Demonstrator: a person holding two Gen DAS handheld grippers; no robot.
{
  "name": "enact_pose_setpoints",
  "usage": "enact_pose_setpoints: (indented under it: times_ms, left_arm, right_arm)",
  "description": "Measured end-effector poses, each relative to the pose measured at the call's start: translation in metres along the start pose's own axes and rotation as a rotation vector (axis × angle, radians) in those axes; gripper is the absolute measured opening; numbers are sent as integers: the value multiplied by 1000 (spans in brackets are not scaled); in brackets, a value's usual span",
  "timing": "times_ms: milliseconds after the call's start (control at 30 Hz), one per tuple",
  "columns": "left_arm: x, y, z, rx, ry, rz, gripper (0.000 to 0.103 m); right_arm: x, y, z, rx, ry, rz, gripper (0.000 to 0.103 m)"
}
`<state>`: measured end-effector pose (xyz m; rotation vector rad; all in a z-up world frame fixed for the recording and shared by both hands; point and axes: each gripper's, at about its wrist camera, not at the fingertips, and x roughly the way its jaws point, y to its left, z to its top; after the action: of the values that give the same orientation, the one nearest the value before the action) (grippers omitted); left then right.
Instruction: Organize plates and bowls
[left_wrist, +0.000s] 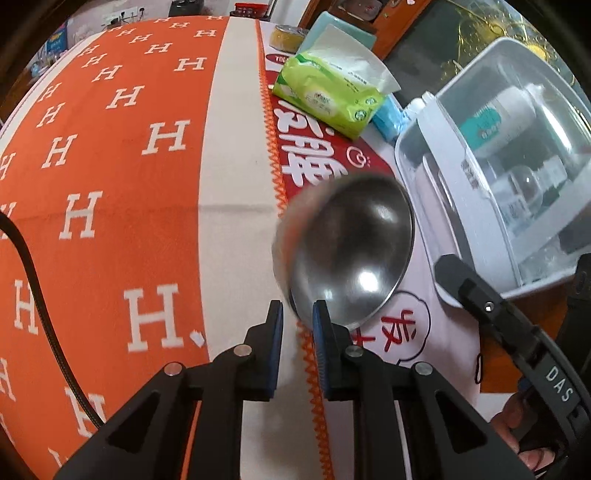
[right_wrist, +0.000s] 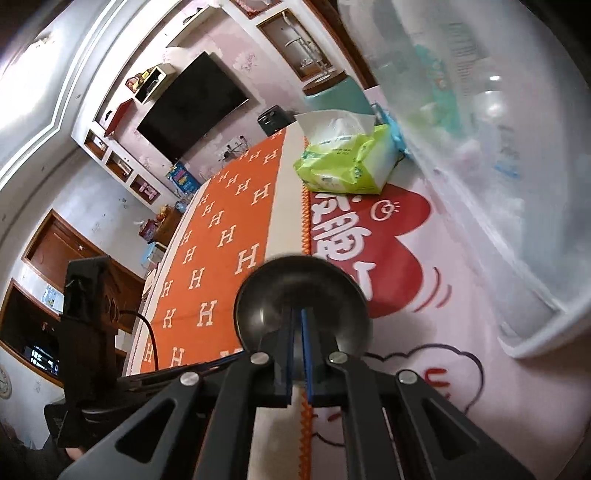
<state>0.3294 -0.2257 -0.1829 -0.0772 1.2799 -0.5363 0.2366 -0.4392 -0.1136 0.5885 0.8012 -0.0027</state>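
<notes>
- Round shiny steel bowl (right_wrist: 302, 302) is pinched at its rim by the right gripper (right_wrist: 300, 354), jaws pressed together on it, held tilted above the table's (right_wrist: 424, 369) white-and-red printed cover
- Left gripper (left_wrist: 297, 314) sits just beside the bowl's lower edge, jaws slightly spread with nothing between them
- Green tissue pack (left_wrist: 328, 96) lies farther back
- Translucent plastic storage box (left_wrist: 517, 177) crowds the right side
- Orange H-patterned cloth (left_wrist: 110, 184) covers the left

Bright daylight, glare+blur on bowl (left_wrist: 347, 251), fisheye edges.
</notes>
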Motion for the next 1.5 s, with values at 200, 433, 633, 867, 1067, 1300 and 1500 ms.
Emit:
enact_pose_setpoints:
  times_ms: [200,433,633,867,1067,1300,1500]
  left_arm:
    - [1,0,-3,3,9,9,15]
    - [-5,4,4,-24,-37,-12,15]
    - [-6,9,15,-39,-88,-31,32]
    - [1,16,26,-61,-131,-69,51]
    - [18,18,33,-70,-104,-55,51]
    - [33,20,27,-62,-67,-79,51]
    - [44,19,17,-63,-45,-102,34]
  right_arm:
    - [-8,-14,-5,33,-5,-56,6]
    - [-5,-16,-3,38,-33,-75,9]
    - [6,-15,0,28,-39,-62,36]
    - [18,-14,-1,36,-60,-56,48]
    - [35,-18,-1,45,-37,-67,48]
    - [48,-24,-5,75,-1,-78,48]
    - [58,-28,-7,86,23,-64,33]
